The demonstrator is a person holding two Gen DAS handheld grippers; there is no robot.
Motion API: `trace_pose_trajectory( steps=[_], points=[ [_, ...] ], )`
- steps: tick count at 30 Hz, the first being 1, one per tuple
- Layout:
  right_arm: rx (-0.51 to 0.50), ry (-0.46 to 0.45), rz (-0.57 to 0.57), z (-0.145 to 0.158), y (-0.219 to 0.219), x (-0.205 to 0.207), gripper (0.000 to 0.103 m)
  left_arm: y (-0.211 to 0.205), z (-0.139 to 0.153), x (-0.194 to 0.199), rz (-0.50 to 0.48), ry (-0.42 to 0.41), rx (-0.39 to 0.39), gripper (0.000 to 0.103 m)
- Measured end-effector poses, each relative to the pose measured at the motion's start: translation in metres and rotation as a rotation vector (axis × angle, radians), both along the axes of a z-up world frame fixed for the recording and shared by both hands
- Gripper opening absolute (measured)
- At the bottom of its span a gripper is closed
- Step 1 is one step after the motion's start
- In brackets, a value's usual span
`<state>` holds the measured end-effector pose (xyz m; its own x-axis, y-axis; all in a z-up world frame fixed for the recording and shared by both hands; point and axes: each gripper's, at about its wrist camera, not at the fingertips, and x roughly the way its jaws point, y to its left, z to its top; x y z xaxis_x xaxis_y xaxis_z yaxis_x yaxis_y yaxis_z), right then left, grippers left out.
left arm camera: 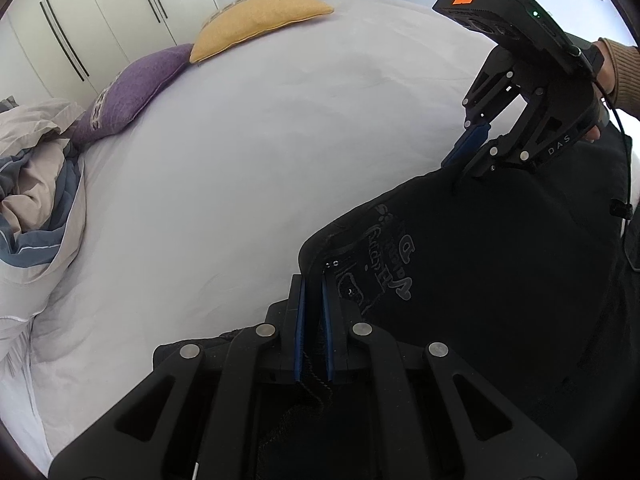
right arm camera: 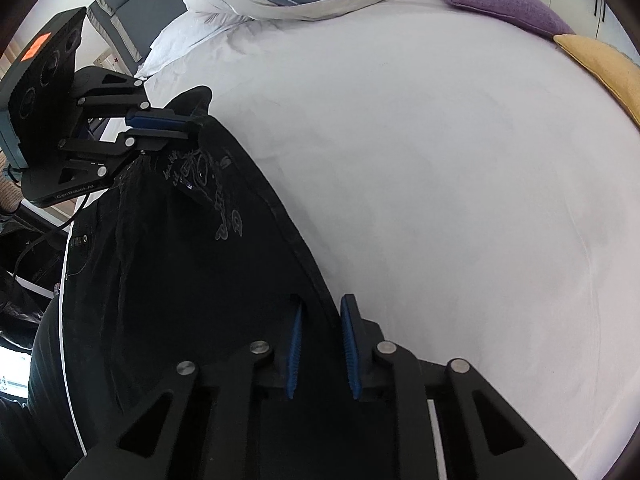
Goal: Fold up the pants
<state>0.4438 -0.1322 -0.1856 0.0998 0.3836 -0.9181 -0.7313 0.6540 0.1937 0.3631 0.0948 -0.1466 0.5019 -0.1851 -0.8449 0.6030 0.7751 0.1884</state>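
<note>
White bedding covers the bed, which fills most of both wrist views, with tall wardrobe doors along the upper left of the left wrist view.

Reaching in from the upper right of that view, the right claw angles down toward the lower left, gripped by a hand in a brown sleeve. From the right wrist view, the left claw enters at the left edge and points level toward the right of the frame.

A purple cushion and a yellow cushion lie touching at the bed's far edge, and a rumpled grey and blue duvet is heaped at the left of the left wrist view. None of these lie near the claws.

Black pants, printed with pale lettering, lie in the lower right of the left wrist view, one end raised between the two claws. The left claw is pressed together on a frayed edge of the pants. The right claw is slightly spread, its blue pads on either side of the pants' seamed edge; whether they press the fabric I cannot tell.
</note>
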Motion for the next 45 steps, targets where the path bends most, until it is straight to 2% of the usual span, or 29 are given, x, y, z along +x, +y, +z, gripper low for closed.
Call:
trace_pose_trajectory(
  steps=[2,6,13,22,26,36,45],
  points=[
    [-0.006,-0.004,-0.001,0.003,-0.003,-0.002,0.010,-0.001,-0.001,0.002,0.002,0.000,-0.001,0.007],
    [-0.017,-0.029,-0.002,0.008,0.001,-0.005,0.005,-0.002,-0.001,0.005,0.011,-0.003,-0.011,0.007],
    [-0.019,-0.126,-0.016,0.028,0.009,-0.032,0.004,0.002,0.008,-0.004,0.016,-0.016,-0.024,0.006],
    [-0.077,-0.239,0.060,0.039,0.027,-0.085,0.004,-0.002,0.021,-0.037,-0.004,-0.024,-0.033,0.006],
    [-0.071,-0.245,0.070,0.041,0.030,-0.113,0.004,0.002,0.024,-0.063,-0.006,-0.019,-0.060,0.006],
    [-0.100,-0.291,0.080,0.042,0.047,-0.191,0.004,0.007,0.016,-0.162,-0.044,0.001,-0.042,0.006],
    [-0.301,-0.368,0.273,0.014,0.081,-0.267,0.004,0.021,0.007,-0.244,-0.070,-0.013,0.003,0.006]
  ],
)
